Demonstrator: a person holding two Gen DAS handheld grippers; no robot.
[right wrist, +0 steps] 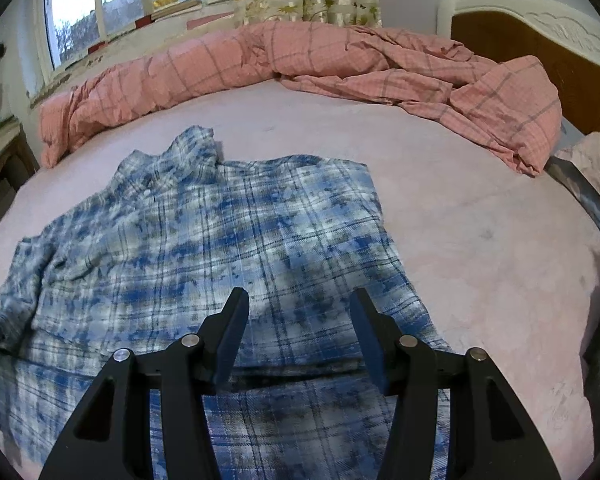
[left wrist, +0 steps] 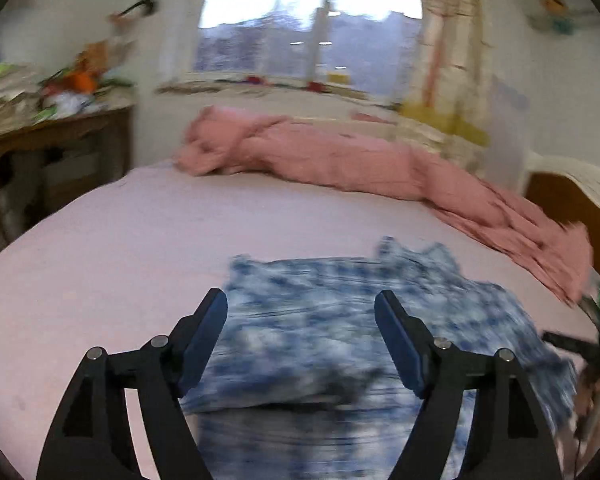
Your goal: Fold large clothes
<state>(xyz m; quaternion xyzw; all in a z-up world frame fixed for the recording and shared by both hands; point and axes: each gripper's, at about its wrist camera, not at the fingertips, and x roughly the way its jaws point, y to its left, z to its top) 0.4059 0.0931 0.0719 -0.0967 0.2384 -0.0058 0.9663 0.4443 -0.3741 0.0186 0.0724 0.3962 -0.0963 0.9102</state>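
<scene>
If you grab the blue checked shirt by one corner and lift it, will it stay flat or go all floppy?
Probably floppy: the blue plaid shirt is soft cloth, already creased and lying limp on the pink bed sheet. It likely droops and unfolds where it is doubled over near the hem. It looks light, so pushing would bunch it rather than slide it.

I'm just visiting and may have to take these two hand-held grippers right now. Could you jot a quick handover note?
Left gripper: open, nothing between the fingers, over the shirt.
Right gripper: open, empty, also above the shirt.
Shirt: blue plaid, lying on the bed, collar toward the pink blanket bunched along the far edge.
Done: the shirt is laid out, with a crease across its near part that looks like a first fold.
Left: fold in the sides and sleeves, then fold it up into a compact stack.
</scene>
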